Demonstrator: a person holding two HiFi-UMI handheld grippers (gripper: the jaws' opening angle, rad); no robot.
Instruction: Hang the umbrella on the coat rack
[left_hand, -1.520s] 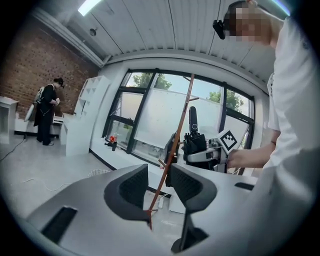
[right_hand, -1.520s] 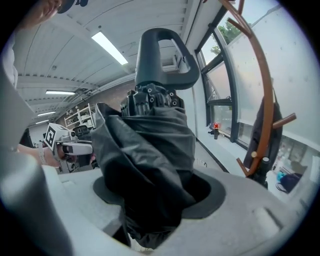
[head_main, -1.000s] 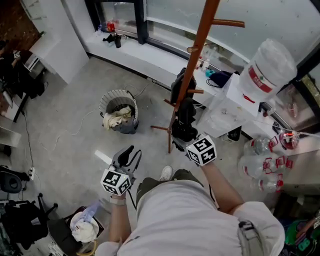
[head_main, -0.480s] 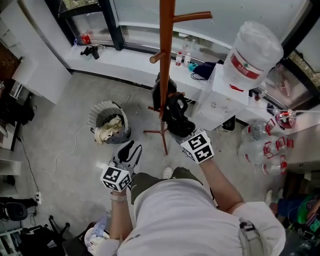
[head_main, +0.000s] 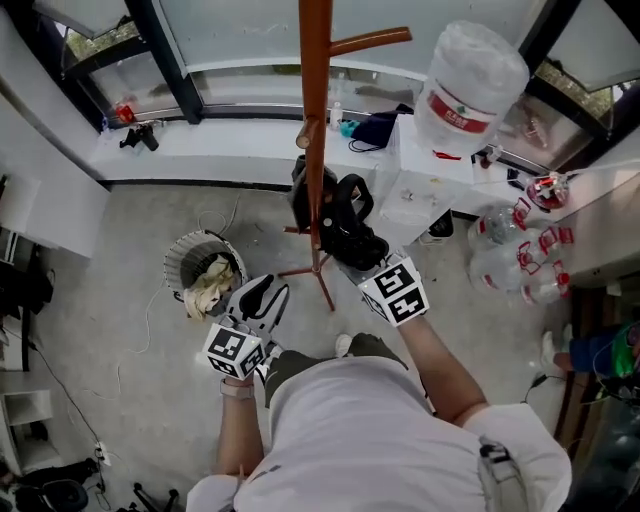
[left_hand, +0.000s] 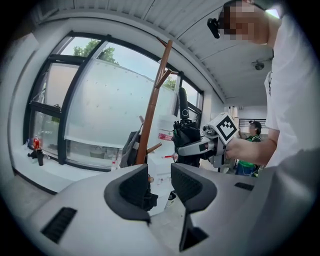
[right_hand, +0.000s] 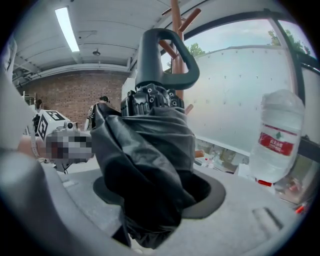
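While pinching one folded black umbrella with the right gripper, holding it near one wooden coat rack, with the left gripper spread and empty.

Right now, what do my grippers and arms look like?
Both the left gripper and right gripper are pale grey shells with black pads, each carrying a white cube printed with black square markers. The person wears a white short-sleeved shirt.

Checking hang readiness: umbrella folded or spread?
Folded. The umbrella is a compact black bundle: canopy bunched up, ribs gathered under the loop handle.
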